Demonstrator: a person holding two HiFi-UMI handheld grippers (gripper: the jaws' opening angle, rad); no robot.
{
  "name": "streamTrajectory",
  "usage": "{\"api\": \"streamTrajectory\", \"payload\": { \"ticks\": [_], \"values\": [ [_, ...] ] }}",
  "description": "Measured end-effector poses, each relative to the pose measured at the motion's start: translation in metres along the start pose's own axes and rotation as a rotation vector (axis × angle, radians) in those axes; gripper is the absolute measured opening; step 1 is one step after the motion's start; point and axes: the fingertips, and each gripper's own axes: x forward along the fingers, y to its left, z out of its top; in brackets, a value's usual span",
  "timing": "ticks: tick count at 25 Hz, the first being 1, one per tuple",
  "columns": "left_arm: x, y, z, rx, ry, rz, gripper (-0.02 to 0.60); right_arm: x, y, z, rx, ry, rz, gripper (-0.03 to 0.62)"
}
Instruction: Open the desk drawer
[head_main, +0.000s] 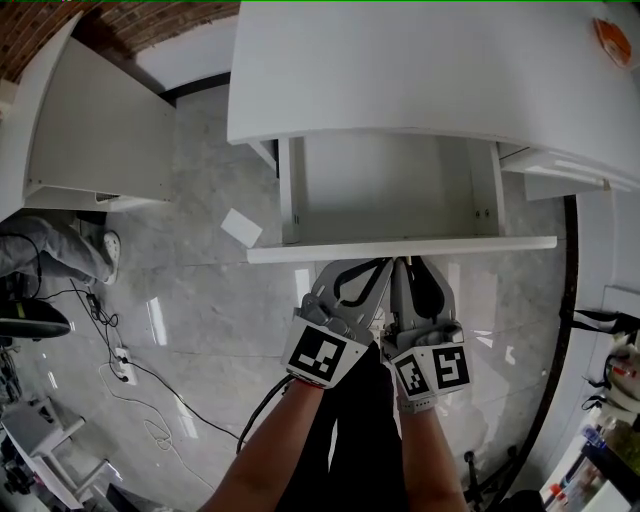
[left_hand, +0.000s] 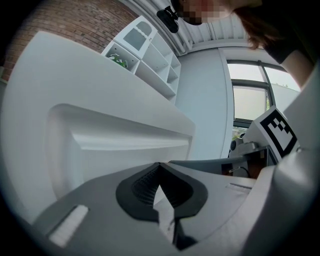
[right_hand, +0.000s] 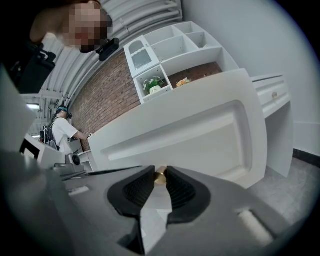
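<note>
The white desk (head_main: 420, 70) has its drawer (head_main: 400, 248) pulled out, and the inside looks empty. Both grippers sit side by side at the drawer's front panel. My right gripper (head_main: 408, 266) is shut on the small brass knob (right_hand: 160, 175), which shows between its black pads in the right gripper view, against the recessed drawer front (right_hand: 200, 130). My left gripper (head_main: 368, 272) lies just left of it with its jaws meeting at the tips (left_hand: 159, 166) and nothing visible between them. It points at the same drawer front (left_hand: 115, 145).
A white cabinet (head_main: 100, 130) stands open at the left. A sheet of paper (head_main: 241, 227) and a power strip with cables (head_main: 122, 365) lie on the marble floor. An orange item (head_main: 612, 42) rests on the desk top. A white shelf unit (right_hand: 170, 50) rises behind.
</note>
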Motion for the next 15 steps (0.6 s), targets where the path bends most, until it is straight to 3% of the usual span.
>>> {"api": "streamTrajectory", "payload": {
  "ticks": [15],
  "values": [
    [-0.013, -0.011, -0.009, -0.025, -0.003, -0.006, -0.003, -0.016, 0.006, -0.009, -0.009, 0.026, 0.018, 0.072]
  ]
}}
